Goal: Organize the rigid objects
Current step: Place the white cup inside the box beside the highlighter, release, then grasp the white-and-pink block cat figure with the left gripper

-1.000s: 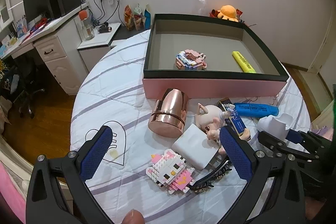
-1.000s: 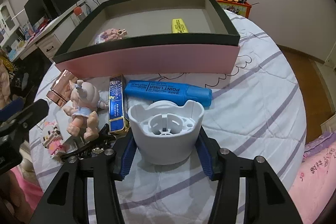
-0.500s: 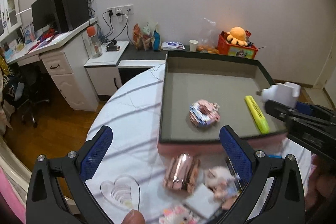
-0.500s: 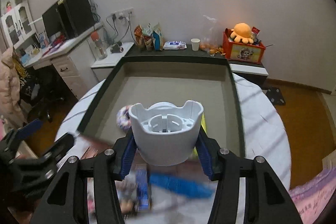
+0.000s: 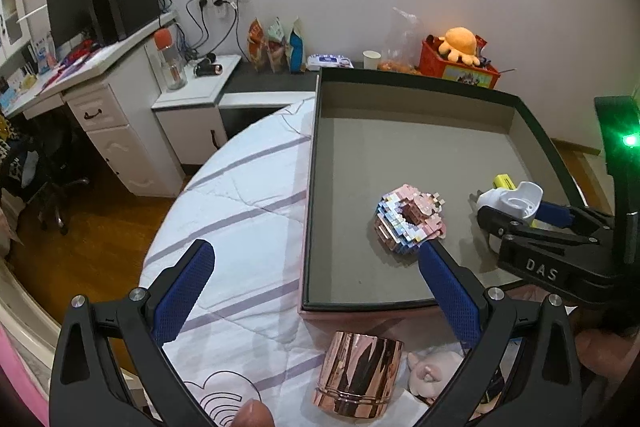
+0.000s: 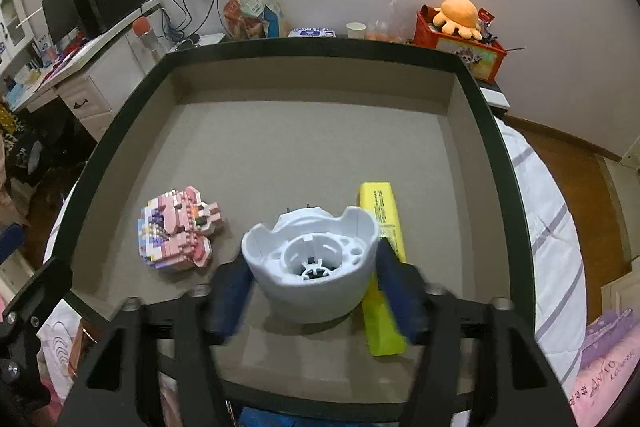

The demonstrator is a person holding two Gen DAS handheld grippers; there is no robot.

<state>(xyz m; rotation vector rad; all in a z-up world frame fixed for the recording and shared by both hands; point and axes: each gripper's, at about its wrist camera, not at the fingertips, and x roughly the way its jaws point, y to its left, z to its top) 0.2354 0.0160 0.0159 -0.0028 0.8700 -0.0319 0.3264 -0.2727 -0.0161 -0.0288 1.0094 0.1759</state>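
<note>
A white cup-shaped holder (image 6: 316, 263) rests tilted on the grey floor of the dark-rimmed pink box (image 6: 120, 131), between a pink brick figure (image 6: 178, 227) and a yellow highlighter (image 6: 382, 219). My right gripper (image 6: 316, 291) straddles the holder. Its jaws are opening and the blurred blue pads stand off the holder's sides. In the left wrist view the holder (image 5: 512, 197) and the right gripper (image 5: 520, 213) sit at the box's right side. My left gripper (image 5: 316, 259) hangs open and empty over the box's near left corner (image 5: 400, 305).
On the striped tablecloth in front of the box lie a rose-gold cup (image 5: 358, 373) and a pink doll (image 5: 430, 371). A blue marker (image 6: 260, 417) shows below the box's front wall. A desk, cabinets and a red toy crate stand beyond the table.
Both grippers moved forward from the loose items to the box. The right one carried the white holder in, set it on the floor and began spreading its jaws.
</note>
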